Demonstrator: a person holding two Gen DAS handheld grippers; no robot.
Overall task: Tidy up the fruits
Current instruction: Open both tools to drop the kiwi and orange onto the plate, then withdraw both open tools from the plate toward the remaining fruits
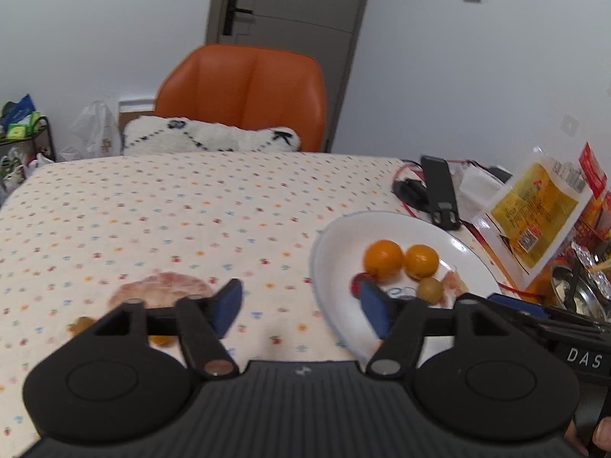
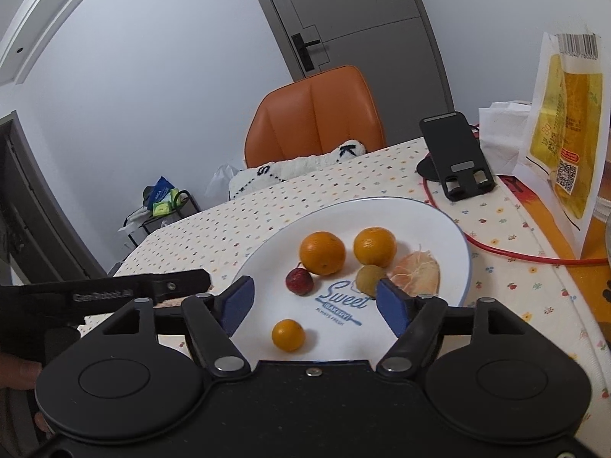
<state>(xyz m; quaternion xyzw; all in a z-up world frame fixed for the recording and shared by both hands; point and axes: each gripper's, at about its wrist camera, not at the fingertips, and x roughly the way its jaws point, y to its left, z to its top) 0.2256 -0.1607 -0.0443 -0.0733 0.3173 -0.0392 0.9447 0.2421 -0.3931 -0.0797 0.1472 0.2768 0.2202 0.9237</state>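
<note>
Both of my tongs are wide apart and hold nothing. My left gripper (image 1: pixel 301 307) hangs over the dotted tablecloth (image 1: pixel 172 221), just off the plate's left edge. My right gripper (image 2: pixel 314 302) hangs over the round white plate with the blue rim (image 2: pixel 435 221), low and close.

Most of the fruit sits on the plate already. Two big round oranges (image 2: pixel 322 252) lie side by side near the middle. At 7 o'clock from them is a small dark red berry (image 2: pixel 299 280). At 5 o'clock is a small yellow-green fruit (image 2: pixel 368 278), and a peeled pink citrus piece (image 2: pixel 418 275) touches it. A little orange kumquat (image 2: pixel 288 334) sits alone at the plate's 6 o'clock, right between my right fingers. I think it has just been put there, so the fingers stand wide to let it be.

More is left on the cloth. A flat pink citrus slice (image 1: pixel 162 292) lies at 10 o'clock from my left gripper, and two small orange fruits (image 1: pixel 160 339) peek out, partly hidden behind its left finger. I think the left gripper waits near them because they go on the plate next.
</note>
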